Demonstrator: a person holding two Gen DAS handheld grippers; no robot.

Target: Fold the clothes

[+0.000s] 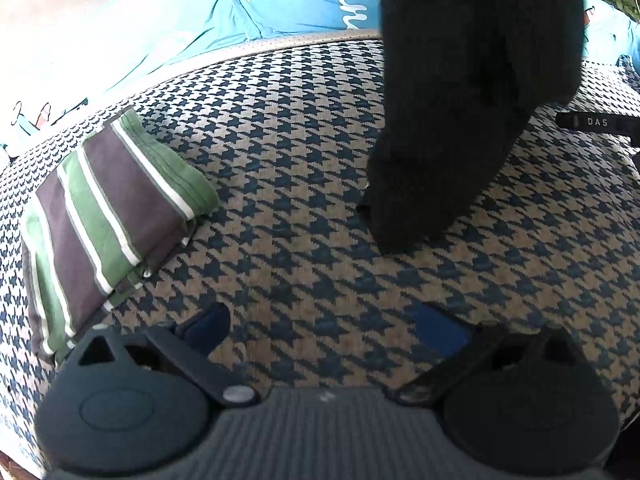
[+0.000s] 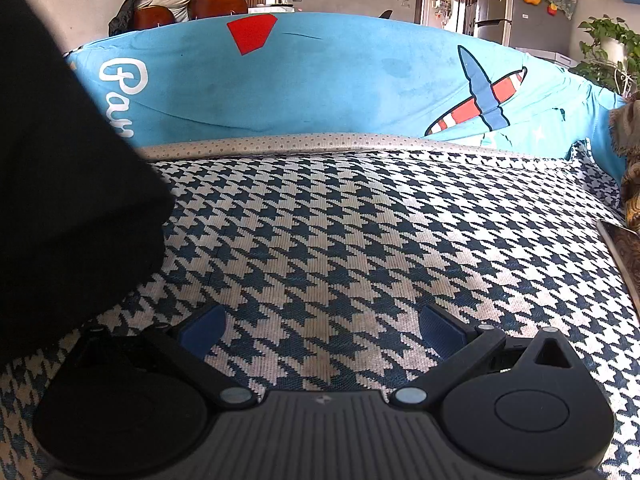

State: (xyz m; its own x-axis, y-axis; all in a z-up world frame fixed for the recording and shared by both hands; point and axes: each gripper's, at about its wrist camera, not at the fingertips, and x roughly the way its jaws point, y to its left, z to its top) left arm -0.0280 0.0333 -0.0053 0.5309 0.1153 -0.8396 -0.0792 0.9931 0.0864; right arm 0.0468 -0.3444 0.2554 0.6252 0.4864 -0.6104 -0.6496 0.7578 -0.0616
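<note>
Both pairs of fingers stand apart and empty: the left gripper [image 1: 332, 330] and the right gripper [image 2: 322, 330] hover low over the houndstooth cover [image 1: 312, 184]. A black garment [image 1: 460, 100] hangs at upper right of the left view, its tip touching the cover; what holds it is out of frame, perhaps a hand. A folded striped garment [image 1: 108, 208] lies at left, likely set aside as finished

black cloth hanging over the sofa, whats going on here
A person with a claw in each hand is folding clothes on a houndstooth seat cover. Both the left claw and the right claw are open and hold nothing. A black cloth hangs down between the two views, its tip touching the cover; what holds it up is out of view. A striped garment lies already folded at the left.
</note>
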